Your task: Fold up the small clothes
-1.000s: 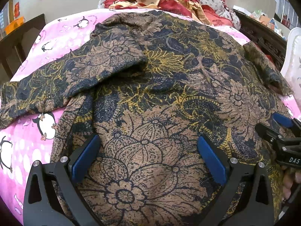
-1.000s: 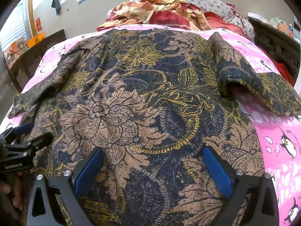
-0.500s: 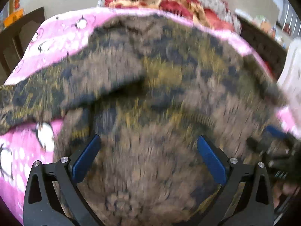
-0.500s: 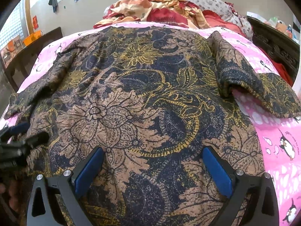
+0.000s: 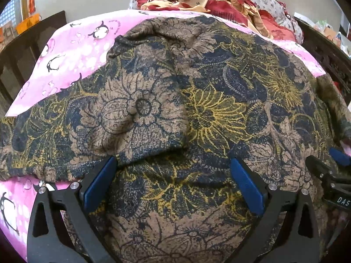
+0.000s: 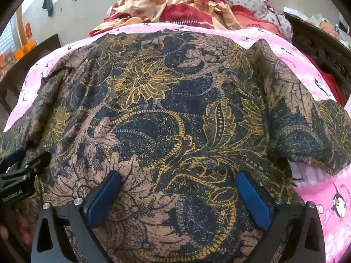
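Only the left wrist view shows the batik shirt's (image 5: pixel 197 114) sleeve folded inward, centre-left. Both the left gripper (image 5: pixel 173 184) and right gripper (image 6: pixel 178 197) gape wide over it, gripping nothing. The shirt's hem is cut off below.

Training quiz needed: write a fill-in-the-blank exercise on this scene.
1. The floral garment lies on a ____ penguin-print sheet.
2. Both grippers, left and right, have their fingers ____.
3. The pads on the fingers are ____ in colour.

Missing words: pink; open; blue
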A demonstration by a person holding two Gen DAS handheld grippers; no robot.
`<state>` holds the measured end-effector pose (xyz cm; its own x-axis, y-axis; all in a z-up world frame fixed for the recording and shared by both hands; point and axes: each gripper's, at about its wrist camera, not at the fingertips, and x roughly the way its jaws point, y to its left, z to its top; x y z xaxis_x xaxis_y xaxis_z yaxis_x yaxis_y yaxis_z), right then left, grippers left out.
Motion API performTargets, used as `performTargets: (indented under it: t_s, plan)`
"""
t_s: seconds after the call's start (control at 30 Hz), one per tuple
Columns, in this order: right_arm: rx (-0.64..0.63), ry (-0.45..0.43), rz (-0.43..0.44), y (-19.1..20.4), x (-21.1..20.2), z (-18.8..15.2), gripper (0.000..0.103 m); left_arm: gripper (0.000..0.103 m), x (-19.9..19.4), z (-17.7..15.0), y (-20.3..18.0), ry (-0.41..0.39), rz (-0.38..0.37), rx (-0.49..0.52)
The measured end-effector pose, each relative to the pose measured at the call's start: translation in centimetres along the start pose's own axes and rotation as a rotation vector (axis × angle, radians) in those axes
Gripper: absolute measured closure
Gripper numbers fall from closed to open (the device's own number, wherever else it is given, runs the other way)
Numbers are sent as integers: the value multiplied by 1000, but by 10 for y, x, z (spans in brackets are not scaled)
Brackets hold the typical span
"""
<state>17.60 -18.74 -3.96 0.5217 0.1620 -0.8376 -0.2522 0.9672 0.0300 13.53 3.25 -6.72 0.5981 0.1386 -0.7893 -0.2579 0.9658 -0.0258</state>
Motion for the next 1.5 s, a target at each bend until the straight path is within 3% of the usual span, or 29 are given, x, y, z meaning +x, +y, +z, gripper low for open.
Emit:
performTargets:
  t_s: [1.5]
  plan:
    - [-28, -21, -21, 0, 2, 1, 0, 0, 2, 1, -1, 4, 4, 3]
